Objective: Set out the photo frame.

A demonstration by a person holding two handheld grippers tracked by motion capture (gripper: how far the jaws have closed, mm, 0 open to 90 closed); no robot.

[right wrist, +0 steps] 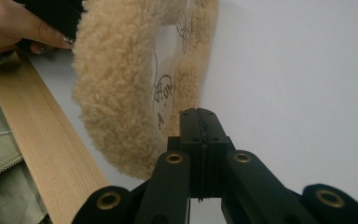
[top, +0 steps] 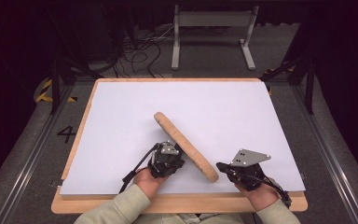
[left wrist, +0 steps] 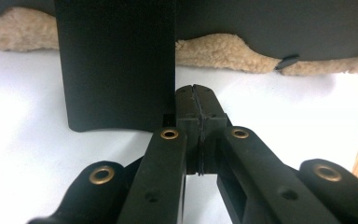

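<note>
Both tools, left (top: pixel 168 161) and right (top: pixel 223 167), are pinched empty; the fleecy pad's (top: pixel 185 145) dark underside is cropped.

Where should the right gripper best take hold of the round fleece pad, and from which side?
Grip the thick fleece rim at the pad's near end, coming from its right. The pad stands tilted on edge, so that rim faces the right gripper, whose jaws must open first.

Left hand-held gripper (top: pixel 179 148) jaws closed, right hand-held gripper (top: pixel 220 165) closed
</note>
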